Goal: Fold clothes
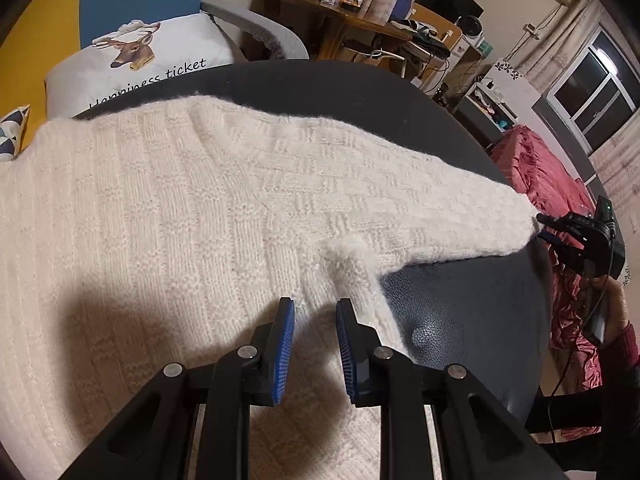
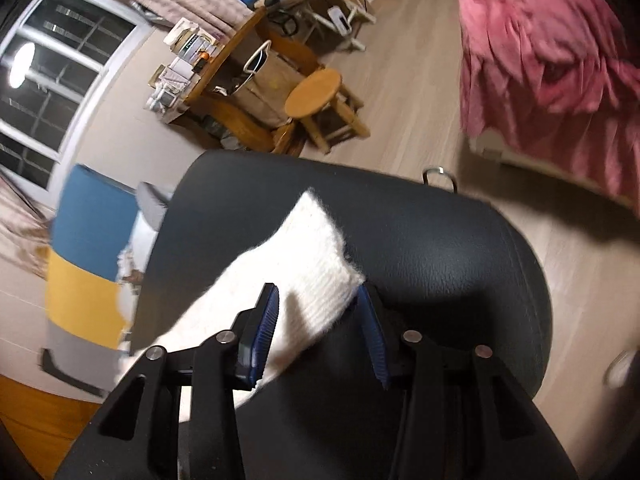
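Observation:
A cream knitted sweater lies flat on a black leather surface. One sleeve stretches to the right. My left gripper is open and hovers just above the sweater near the armpit, with nothing between its blue pads. My right gripper is open at the sleeve's cuff; the cuff lies between its blue pads, not pinched. The right gripper also shows in the left wrist view, at the cuff's tip.
The black surface ends in a rounded edge with wooden floor beyond. A red quilted bedspread hangs to the right. A deer-print pillow sits behind the sweater. A cluttered wooden desk and a stool stand further off.

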